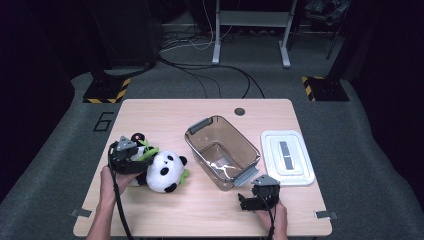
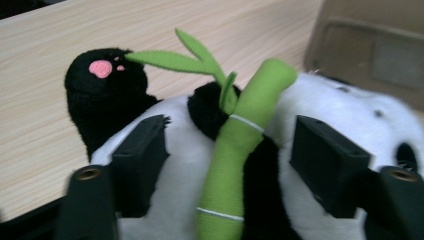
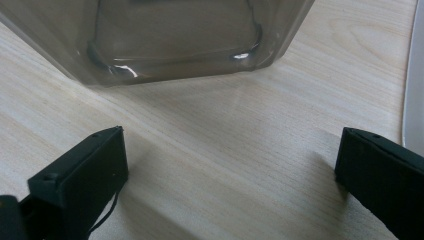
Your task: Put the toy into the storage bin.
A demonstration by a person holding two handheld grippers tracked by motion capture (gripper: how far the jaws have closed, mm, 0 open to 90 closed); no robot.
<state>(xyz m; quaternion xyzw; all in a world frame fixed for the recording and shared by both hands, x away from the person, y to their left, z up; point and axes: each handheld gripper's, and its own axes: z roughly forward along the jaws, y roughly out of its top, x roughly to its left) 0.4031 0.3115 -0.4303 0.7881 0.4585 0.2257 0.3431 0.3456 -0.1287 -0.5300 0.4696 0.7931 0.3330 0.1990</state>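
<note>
L hand-held gripper (image 1: pixel 131 159) sits at table's left, forearm entering from the bottom edge, tool angled over the black-and-white plush panda toy (image 1: pixel 162 171). In left gripper view its jaws straddle the panda's body, with the green fabric bamboo stalk (image 2: pixel 235 150) between them. Pads look to be against the fur on both sides, but can't tell if they actually press; jaws abt half-wide, no firm grip shown.

R hand-held gripper (image 1: pixel 255 199) rests low near the front edge, hand behind it, pointing at the bin. Jaws wide apart over bare wood in right gripper view, nothing between them.

Panda lies on the light wooden table (image 1: pixel 210 210), left-centre, just left of the bin. In high view the L gripper covers part of its body; its far side is cut off in left gripper view.

Clear brownish plastic storage bin w/ grey latches (image 1: pixel 222 152): centre, open-topped, nothing seen inside besides glare. White rectangular plastic lid (image 1: pixel 287 157) lies flat, right of bin.
</note>
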